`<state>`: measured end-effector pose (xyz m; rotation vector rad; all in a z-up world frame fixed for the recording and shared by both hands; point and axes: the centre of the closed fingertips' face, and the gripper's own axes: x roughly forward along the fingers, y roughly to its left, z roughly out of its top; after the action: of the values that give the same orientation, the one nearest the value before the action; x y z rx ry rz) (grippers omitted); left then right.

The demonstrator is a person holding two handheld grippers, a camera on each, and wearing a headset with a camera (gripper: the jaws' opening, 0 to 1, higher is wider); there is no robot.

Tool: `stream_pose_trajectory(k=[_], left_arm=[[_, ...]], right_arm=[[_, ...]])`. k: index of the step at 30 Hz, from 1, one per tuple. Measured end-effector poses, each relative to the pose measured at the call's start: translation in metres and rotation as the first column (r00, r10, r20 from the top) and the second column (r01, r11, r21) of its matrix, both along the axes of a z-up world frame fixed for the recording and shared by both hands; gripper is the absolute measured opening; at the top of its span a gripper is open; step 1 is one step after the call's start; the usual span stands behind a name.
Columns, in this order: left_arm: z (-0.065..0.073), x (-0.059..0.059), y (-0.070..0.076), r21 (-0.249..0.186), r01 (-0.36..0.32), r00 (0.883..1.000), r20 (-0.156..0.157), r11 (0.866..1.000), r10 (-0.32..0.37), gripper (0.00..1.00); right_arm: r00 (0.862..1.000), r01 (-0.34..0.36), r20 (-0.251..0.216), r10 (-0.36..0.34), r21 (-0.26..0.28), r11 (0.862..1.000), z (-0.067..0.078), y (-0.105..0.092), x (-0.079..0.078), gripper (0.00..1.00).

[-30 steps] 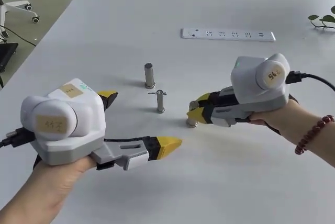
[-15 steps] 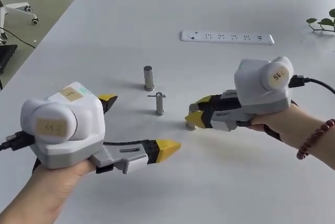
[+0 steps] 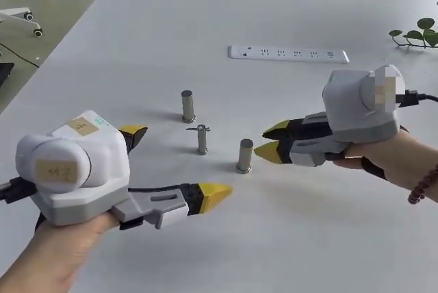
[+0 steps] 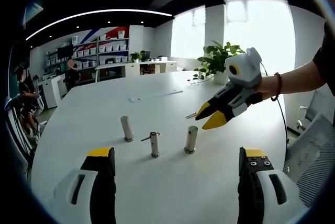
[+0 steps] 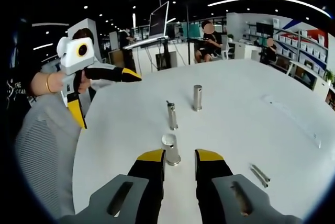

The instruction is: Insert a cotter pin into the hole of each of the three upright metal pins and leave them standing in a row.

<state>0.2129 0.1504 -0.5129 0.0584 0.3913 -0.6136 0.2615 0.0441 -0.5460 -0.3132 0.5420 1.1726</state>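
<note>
White table (image 3: 205,26), three upright metal pins (image 3: 202,144), one cotter pin (image 3: 198,129) inserted.

Our left gripper (image 3: 174,161) and right gripper (image 3: 272,141) are showing pale-grey shells and yellow-tipped black jaws. Tan stickers (image 3: 81,126) are marking the left; a black cable (image 3: 423,96) is leaving the right at 3 o'clock. We are wearing a reddish beaded bracelet (image 3: 424,183).

The pin (image 3: 245,155) just ahead of the right hand-held gripper (image 3: 268,144) is smooth grey metal with a dull sheen, like the middle pin (image 3: 202,144) and far pin (image 3: 187,105) beyond it. That and the left hand-held gripper (image 3: 179,161) have matt pale-grey plastic shells; the desk (image 3: 308,231) beneath them is smooth, matt white.
</note>
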Motion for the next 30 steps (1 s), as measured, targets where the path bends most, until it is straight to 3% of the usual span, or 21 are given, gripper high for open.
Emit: stream_pose_trajectory(k=[8, 11, 12, 15, 17, 21, 24, 28, 30], left_arm=[[-0.002, 0.001, 0.002, 0.014, -0.007, 1.0, 0.007, 1.0, 0.007, 0.97], [-0.002, 0.002, 0.002, 0.015, -0.009, 1.0, 0.009, 1.0, 0.009, 0.96], [-0.002, 0.002, 0.003, 0.015, -0.011, 1.0, 0.011, 1.0, 0.011, 0.96], [-0.002, 0.003, 0.005, 0.019, -0.02, 1.0, 0.015, 1.0, 0.02, 0.94], [-0.003, 0.003, 0.006, 0.021, -0.023, 1.0, 0.012, 1.0, 0.023, 0.95], [-0.005, 0.002, 0.007, 0.021, -0.023, 1.0, 0.008, 1.0, 0.022, 0.94], [-0.007, 0.002, 0.006, 0.019, -0.022, 1.0, 0.003, 1.0, 0.022, 0.93], [-0.007, 0.003, 0.004, 0.02, -0.019, 1.0, 0.005, 1.0, 0.019, 0.92], [-0.007, 0.003, 0.004, 0.024, -0.016, 1.0, 0.007, 1.0, 0.015, 0.92]], right_arm=[[0.997, 0.071, -0.013, -0.072, -0.068, 0.995, -0.001, -0.026, 0.022, 0.17], [0.996, 0.087, -0.01, -0.089, -0.106, 0.991, -0.004, -0.034, 0.03, 0.16], [0.995, 0.095, 0.008, -0.095, -0.143, 0.985, -0.006, -0.04, 0.034, 0.15], [0.994, 0.112, 0.006, -0.112, -0.168, 0.979, -0.009, -0.045, 0.044, 0.14], [0.993, 0.115, 0.038, -0.109, -0.229, 0.967, -0.013, -0.052, 0.051, 0.12], [0.993, 0.116, 0.033, -0.111, -0.259, 0.959, -0.017, -0.055, 0.058, 0.11], [0.994, 0.111, 0.036, -0.105, -0.319, 0.941, -0.023, -0.062, 0.064, 0.1], [0.993, 0.112, 0.005, -0.118, -0.368, 0.923, -0.03, -0.07, 0.069, 0.11], [0.995, 0.101, 0.021, -0.1, -0.398, 0.912, -0.032, -0.073, 0.073, 0.1]])
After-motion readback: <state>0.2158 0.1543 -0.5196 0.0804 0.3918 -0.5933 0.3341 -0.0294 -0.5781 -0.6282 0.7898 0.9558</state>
